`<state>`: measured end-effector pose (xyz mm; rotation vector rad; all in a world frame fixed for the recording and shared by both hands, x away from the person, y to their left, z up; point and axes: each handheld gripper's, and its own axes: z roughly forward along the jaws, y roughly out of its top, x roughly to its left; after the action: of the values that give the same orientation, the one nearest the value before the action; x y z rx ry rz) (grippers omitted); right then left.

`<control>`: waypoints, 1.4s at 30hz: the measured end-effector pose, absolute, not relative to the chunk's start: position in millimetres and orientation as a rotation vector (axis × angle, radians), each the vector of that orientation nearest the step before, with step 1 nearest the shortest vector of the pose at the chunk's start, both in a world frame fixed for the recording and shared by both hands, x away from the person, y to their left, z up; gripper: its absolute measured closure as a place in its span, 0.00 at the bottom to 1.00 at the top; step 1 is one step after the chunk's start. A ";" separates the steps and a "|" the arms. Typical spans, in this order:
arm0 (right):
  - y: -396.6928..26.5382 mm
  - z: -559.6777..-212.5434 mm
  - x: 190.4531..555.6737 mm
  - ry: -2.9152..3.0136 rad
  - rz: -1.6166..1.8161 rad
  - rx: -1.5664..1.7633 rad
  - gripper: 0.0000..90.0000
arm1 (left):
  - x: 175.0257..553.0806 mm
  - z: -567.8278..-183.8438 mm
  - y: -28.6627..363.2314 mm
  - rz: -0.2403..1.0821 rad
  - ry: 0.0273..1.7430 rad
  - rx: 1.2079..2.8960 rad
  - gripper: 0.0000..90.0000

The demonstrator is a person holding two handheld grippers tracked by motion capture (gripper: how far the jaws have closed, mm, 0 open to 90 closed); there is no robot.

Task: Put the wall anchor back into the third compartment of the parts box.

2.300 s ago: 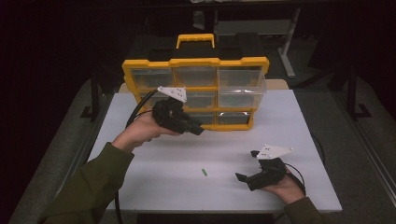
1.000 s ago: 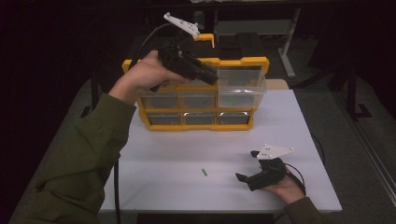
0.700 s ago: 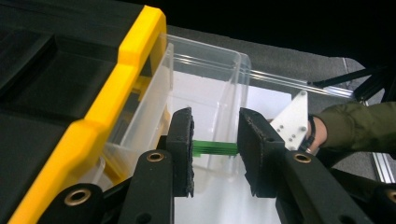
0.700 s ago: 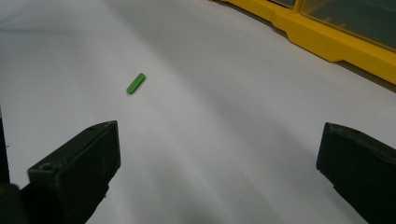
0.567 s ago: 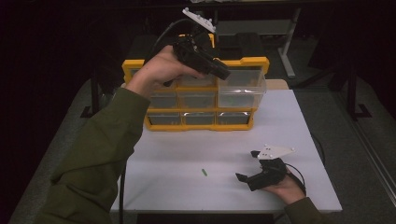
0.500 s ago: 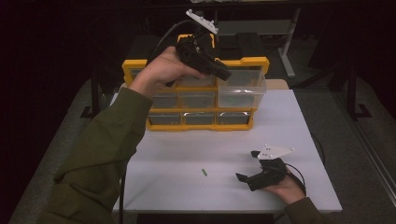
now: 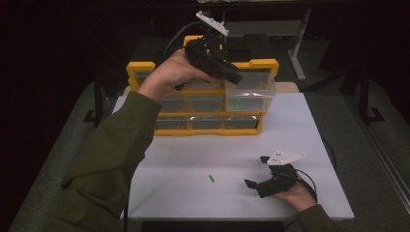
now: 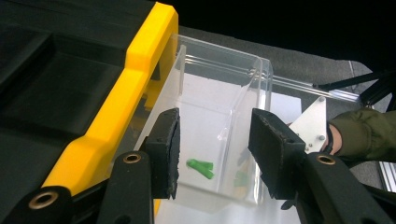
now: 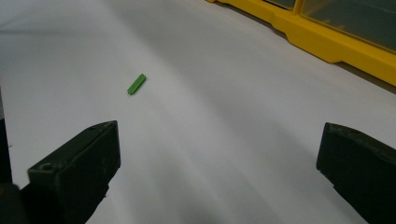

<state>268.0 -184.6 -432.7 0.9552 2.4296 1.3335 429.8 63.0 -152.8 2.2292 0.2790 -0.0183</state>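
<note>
Between the spread jaws of the left gripper (image 8: 212,154), and just below them, stands a clear plastic drawer (image 7: 250,91), pulled out of the top right corner of a yellow-framed parts organiser (image 7: 141,70); on its floor lie small green plastic pieces (image 8: 201,167). The jaws have just been opening, their pads pressing on nothing, so the pieces lie loose in the drawer. Well below and in front of the right gripper (image 7: 257,171), whose jaws stand wide apart and empty, one more small green plastic strip (image 9: 136,84) lies flat on the white tabletop (image 7: 193,159). Such a strip is judged light, stiff and smooth; lying flat, it offers little height, so the pads should probably close across its narrow width near the middle, low against the table, lest it skid or flip. Compared with the earliest high view, the left gripper is raised from the front of the organiser to its top right drawer; the right gripper and the strip are unchanged.
</note>
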 end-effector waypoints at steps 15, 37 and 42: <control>-184.1 -433.3 268.1 2.425 1.332 0.947 0.00 | 409.1 -158.5 101.2 0.024 0.299 2.226 0.40; -184.0 -433.9 268.8 2.428 1.323 0.943 0.00 | 376.9 -240.1 131.1 0.091 0.384 2.239 0.20; -184.0 -433.9 268.8 2.429 1.325 0.942 0.00 | 368.0 -263.8 131.2 0.090 0.401 2.245 0.20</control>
<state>268.8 -184.0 -433.9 0.9420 2.4286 1.3253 368.0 131.2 -263.8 2.2452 0.4005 0.0897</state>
